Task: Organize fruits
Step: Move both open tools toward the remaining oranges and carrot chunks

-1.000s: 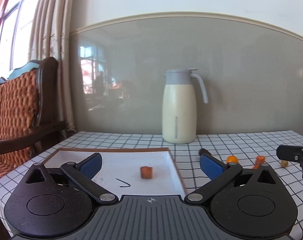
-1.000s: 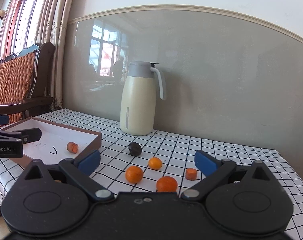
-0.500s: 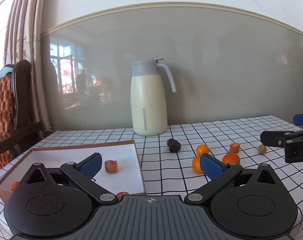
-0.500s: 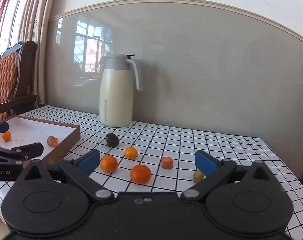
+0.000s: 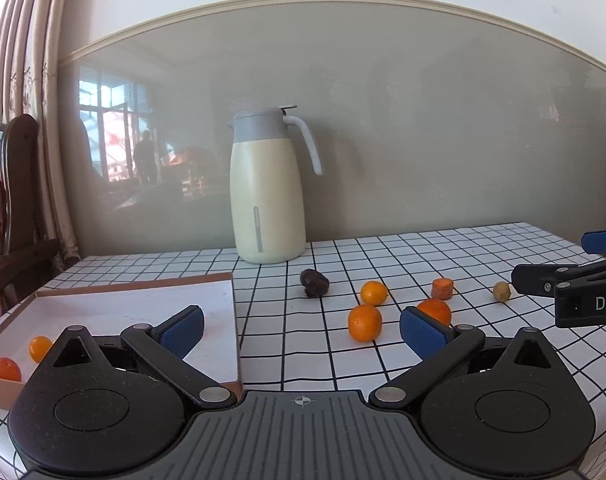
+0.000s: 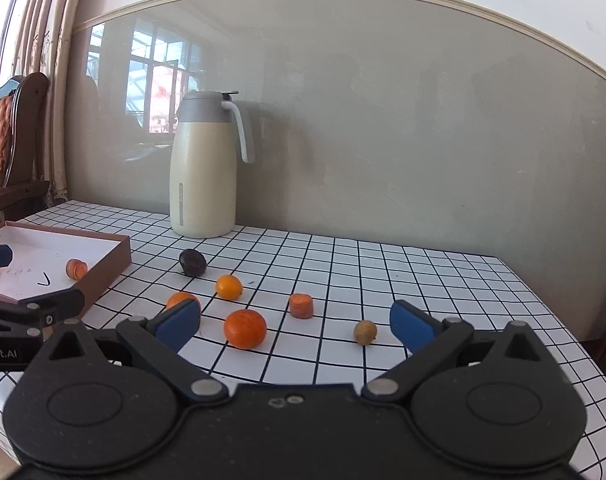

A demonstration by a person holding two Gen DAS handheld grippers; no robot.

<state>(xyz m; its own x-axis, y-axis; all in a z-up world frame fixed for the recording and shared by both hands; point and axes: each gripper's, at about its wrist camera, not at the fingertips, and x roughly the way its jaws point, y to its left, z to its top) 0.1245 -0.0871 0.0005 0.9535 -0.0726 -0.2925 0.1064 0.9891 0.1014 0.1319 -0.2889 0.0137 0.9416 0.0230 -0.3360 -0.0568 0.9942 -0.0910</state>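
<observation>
both tools hover with nothing in them, the left gripper point(image 5: 301, 328) and the right gripper point(image 6: 295, 320) each with fingers spread wide. this looks like the pause between picks: some fruit lies in the box point(image 5: 229, 280) at lower left, while three oranges point(image 6: 245, 328), a carrot chunk point(image 6: 301, 305), a dark fruit point(image 6: 192, 262) and a small brownish one point(image 6: 365, 332) sit mid-frame on the worktop point(image 6: 423, 280). next, i'd guess, close on the nearest orange. readable: "robot.ai", "da".
</observation>
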